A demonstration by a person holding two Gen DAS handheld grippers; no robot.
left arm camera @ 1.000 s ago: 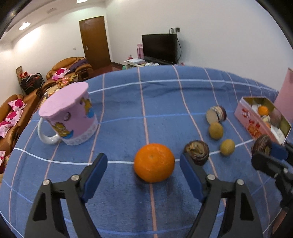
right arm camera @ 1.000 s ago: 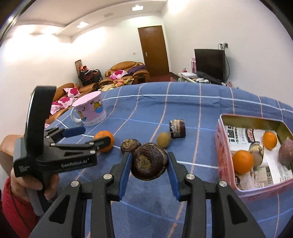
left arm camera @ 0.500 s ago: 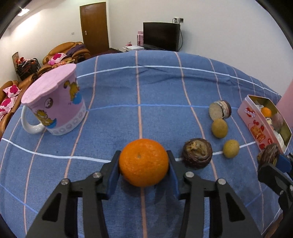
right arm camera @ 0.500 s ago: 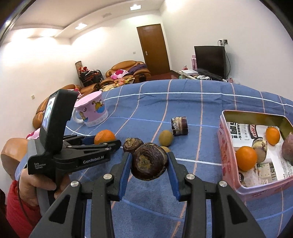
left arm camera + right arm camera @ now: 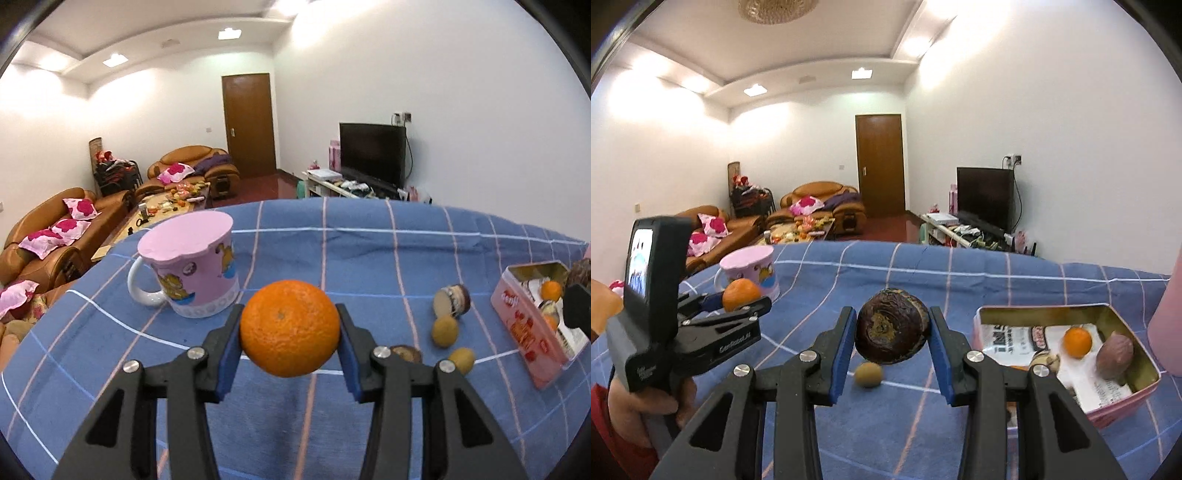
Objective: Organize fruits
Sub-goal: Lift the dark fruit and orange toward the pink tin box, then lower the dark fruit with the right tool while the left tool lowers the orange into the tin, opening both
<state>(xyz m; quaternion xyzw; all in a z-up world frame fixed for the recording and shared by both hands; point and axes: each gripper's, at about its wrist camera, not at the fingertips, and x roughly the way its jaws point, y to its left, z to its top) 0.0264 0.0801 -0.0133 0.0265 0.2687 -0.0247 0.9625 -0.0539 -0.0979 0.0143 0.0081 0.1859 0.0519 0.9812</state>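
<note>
An orange (image 5: 290, 328) hangs above the blue checked cloth, and my left gripper (image 5: 290, 354) is shut on it. The same orange (image 5: 740, 294) and left gripper (image 5: 738, 308) show at the left of the right wrist view. My right gripper (image 5: 892, 347) is shut on a dark brown wrinkled fruit (image 5: 891, 330), lifted off the cloth. The pink tin (image 5: 1121, 402) at the right holds an orange (image 5: 1078, 342), a purple-brown fruit (image 5: 1113, 354) and more on printed paper. Loose on the cloth lie two small yellow-green fruits (image 5: 445, 331) (image 5: 461, 360), a cut dark fruit (image 5: 451, 300) and a brown one (image 5: 406, 353).
A pink cartoon mug (image 5: 192, 269) with a lid stands on the cloth at the left. A tall pink object (image 5: 1169, 321) rises at the right edge behind the tin. Beyond the table are sofas, a door and a television. A hand (image 5: 646, 402) in a red sleeve grips the left tool.
My left gripper closed on the orange and lifted it off the cloth. Both grippers rose and tilted up. The right one kept the brown fruit and swung toward the tin.
</note>
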